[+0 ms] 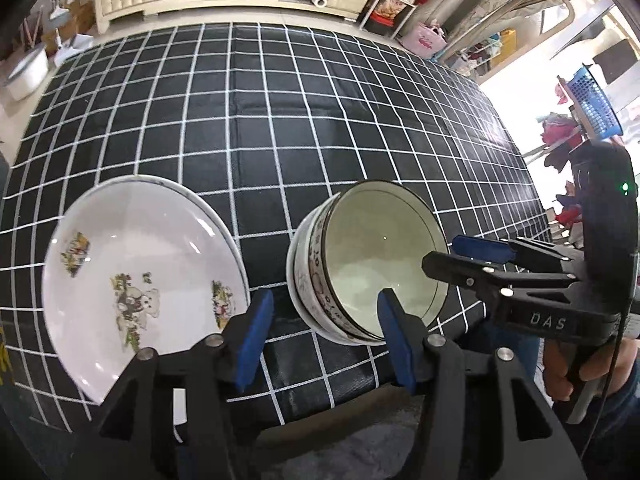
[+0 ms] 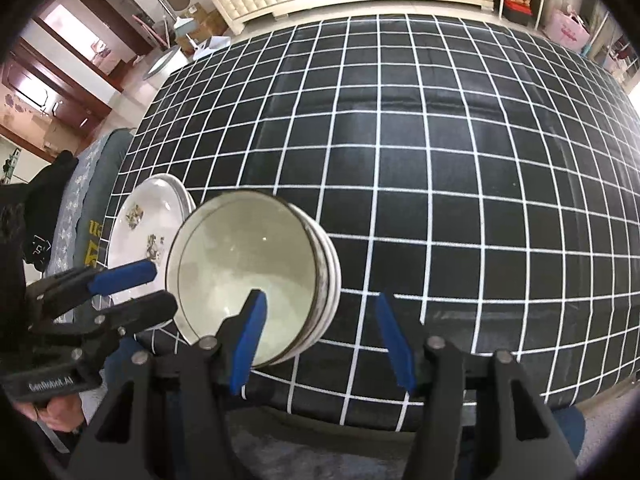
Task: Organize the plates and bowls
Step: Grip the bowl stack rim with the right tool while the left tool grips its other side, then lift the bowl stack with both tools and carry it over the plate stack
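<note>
Left wrist view shows the bowl stack (image 1: 368, 264) just right of the plate stack (image 1: 140, 280) at the checked tablecloth's (image 1: 280, 120) near edge, between the released left gripper (image 1: 326, 334) and released right gripper (image 1: 460, 256), both empty.

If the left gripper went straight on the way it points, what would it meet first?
Probably the black checked tablecloth, in the gap between the white printed plates and the stacked cream bowls; the left gripper is open and empty. Depth is uncertain.

Glossy ceramic bowls (image 1: 372, 264) — matt tablecloth (image 1: 280, 120)
</note>
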Action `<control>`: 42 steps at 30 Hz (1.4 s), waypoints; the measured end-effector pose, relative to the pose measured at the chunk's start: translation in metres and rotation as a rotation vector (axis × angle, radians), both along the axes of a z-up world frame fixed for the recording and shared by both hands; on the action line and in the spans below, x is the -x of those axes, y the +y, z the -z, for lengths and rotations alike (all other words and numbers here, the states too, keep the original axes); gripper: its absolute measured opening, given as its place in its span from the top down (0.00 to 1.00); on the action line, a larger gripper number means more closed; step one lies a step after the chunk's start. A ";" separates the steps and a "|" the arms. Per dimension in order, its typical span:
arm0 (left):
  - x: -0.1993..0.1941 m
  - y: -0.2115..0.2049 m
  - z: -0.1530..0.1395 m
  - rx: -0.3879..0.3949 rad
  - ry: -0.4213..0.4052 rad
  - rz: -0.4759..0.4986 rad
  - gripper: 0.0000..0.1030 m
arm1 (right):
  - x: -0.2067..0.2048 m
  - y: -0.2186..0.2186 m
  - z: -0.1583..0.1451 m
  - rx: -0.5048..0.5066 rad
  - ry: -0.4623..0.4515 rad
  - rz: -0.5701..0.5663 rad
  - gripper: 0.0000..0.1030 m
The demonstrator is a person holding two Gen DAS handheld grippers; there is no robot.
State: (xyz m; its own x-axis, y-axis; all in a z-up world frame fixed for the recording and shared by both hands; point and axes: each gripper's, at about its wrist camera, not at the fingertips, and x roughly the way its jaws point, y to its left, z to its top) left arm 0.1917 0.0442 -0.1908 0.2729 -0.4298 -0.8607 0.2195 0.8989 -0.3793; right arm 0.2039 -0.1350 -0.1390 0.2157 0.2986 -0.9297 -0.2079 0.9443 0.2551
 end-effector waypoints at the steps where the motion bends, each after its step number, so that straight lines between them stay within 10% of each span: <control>1: 0.000 -0.001 0.002 0.003 -0.003 0.019 0.50 | 0.002 0.000 0.001 0.006 -0.015 0.005 0.35; 22: -0.037 -0.022 0.040 -0.046 0.014 0.279 0.50 | -0.006 -0.014 0.035 -0.008 0.039 0.051 0.15; 31: -0.036 -0.035 0.055 -0.070 0.073 0.298 0.30 | -0.004 -0.036 0.043 -0.032 0.077 0.090 0.15; 42: -0.043 -0.057 0.060 -0.088 0.105 0.287 0.31 | 0.001 -0.068 0.053 -0.178 0.148 0.117 0.15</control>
